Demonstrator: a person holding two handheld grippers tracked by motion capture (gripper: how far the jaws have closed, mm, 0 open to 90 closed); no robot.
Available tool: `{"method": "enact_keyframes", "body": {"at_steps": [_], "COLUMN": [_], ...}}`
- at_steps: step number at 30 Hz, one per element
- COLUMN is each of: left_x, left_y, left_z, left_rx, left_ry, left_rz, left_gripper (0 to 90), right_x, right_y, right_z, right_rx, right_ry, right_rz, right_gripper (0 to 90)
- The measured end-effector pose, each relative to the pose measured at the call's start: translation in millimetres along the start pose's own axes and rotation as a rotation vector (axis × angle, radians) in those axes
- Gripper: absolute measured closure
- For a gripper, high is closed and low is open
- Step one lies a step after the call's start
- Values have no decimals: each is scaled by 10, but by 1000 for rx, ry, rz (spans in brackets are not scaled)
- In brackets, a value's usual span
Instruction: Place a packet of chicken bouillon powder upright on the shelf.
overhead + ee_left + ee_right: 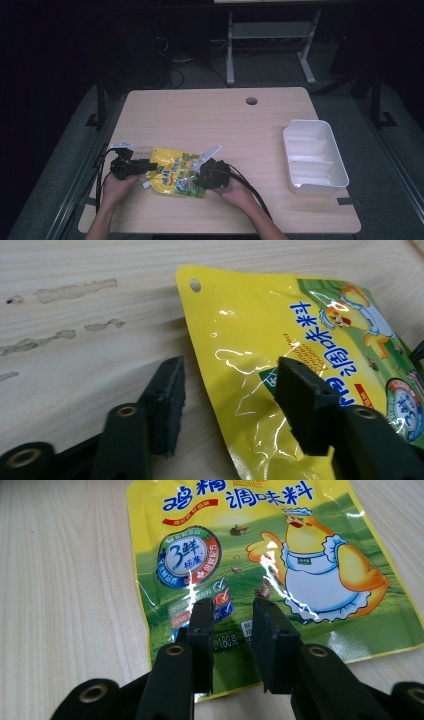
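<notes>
A yellow seasoning pouch (172, 172) with a cartoon chicken lies flat on the wooden table (220, 120) near its front edge. My left gripper (145, 166) is at the pouch's left end. In the left gripper view it stands open (227, 395), one jaw on the bare wood and the other over the pouch (280, 325), straddling its edge. My right gripper (202, 176) is at the pouch's right end. In the right gripper view its jaws (232, 625) hang over the pouch's (240, 545) lower edge with a narrow gap between them, gripping nothing.
A white divided tray (307, 135) stands empty at the table's right side. A round cable hole (251, 100) sits near the far edge. Black cables trail from both grippers toward the front edge. A person's hands hold the grippers from below.
</notes>
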State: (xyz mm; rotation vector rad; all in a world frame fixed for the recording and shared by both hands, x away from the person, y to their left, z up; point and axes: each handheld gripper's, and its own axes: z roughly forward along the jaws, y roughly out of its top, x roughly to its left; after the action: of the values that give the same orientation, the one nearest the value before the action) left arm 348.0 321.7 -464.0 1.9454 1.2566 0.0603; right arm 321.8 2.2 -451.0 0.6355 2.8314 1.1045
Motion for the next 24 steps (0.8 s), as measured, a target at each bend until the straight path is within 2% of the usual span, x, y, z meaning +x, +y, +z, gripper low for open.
{"method": "enact_keyframes", "body": {"at_steps": [4,8,11,12,13,14,15,16,18,20,22,24], "left_x": [-4,-21,-11,-3,2,3,2,0,-5,-11,-25,-54], "left_y": [1,3,0,0,0,2,5,8,9,10,14,27], "left_z": [22,28,32,23,14,9,2,-2,-15,-43,-83,-125], "left_rx": [-3,-11,-7,-11,-18,-18,-16,-15,-15,-14,-17,-16], "left_ry": [-33,-54,-69,-71,-78,-80,-74,-74,-80,-91,-112,-123], "left_rz": [-4,-4,-20,-19,-24,-24,-15,-11,-8,-9,-2,15], "left_gripper": [532,581,623,657,767,811,811,858,893,897,900,900], "right_x": [-3,-2,-5,-9,-6,-5,-5,-7,-10,-15,-36,-76], "right_y": [-13,-33,-36,-38,-43,-45,-45,-49,-54,-49,-41,-29], "right_z": [2,4,6,6,5,5,5,5,2,-15,-45,-84], "right_rx": [17,10,8,7,5,3,3,1,-3,0,5,5], "right_ry": [1,-1,3,4,2,2,2,4,5,4,13,30], "right_rz": [-10,-10,-4,-5,-6,-4,-4,-1,1,-2,0,14], "right_gripper": [729,734,733,733,733,733,733,733,733,700,618,582]}}
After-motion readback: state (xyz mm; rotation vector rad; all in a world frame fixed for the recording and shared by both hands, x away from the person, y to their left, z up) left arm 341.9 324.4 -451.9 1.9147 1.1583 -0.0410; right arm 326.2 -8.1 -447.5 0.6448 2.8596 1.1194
